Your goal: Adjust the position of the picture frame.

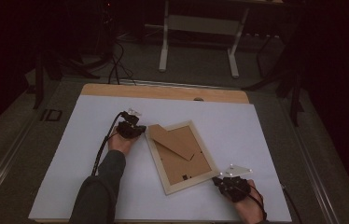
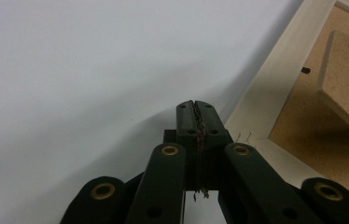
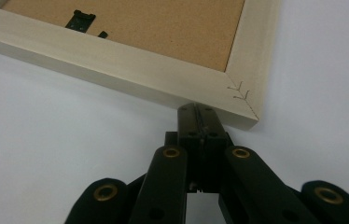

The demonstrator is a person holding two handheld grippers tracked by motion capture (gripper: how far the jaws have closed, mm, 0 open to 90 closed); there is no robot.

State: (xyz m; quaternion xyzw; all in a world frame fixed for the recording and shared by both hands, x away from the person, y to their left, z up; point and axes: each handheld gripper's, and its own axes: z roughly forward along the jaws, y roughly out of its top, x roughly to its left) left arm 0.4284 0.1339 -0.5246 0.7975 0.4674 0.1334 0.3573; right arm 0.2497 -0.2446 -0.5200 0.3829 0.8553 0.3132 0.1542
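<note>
picture frame (image 1: 180, 156) lies face down (backing board up) mid-table | left gripper (image 1: 141, 131) jaws closed, empty, beside frame's upper-left corner | right gripper (image 1: 215, 180) jaws closed, empty, at frame's lower-right corner

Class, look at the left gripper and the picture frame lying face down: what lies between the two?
Nothing but a narrow strip of bare white table lies between the shut left gripper and the picture frame, as the left gripper view shows.

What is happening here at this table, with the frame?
A person holds a gripper in each hand beside a picture frame that lies face down on the white table. The left gripper, jaws shut, sits at the frame's far corner. The right gripper, also shut, is at its near corner. Neither grips the frame.
</note>
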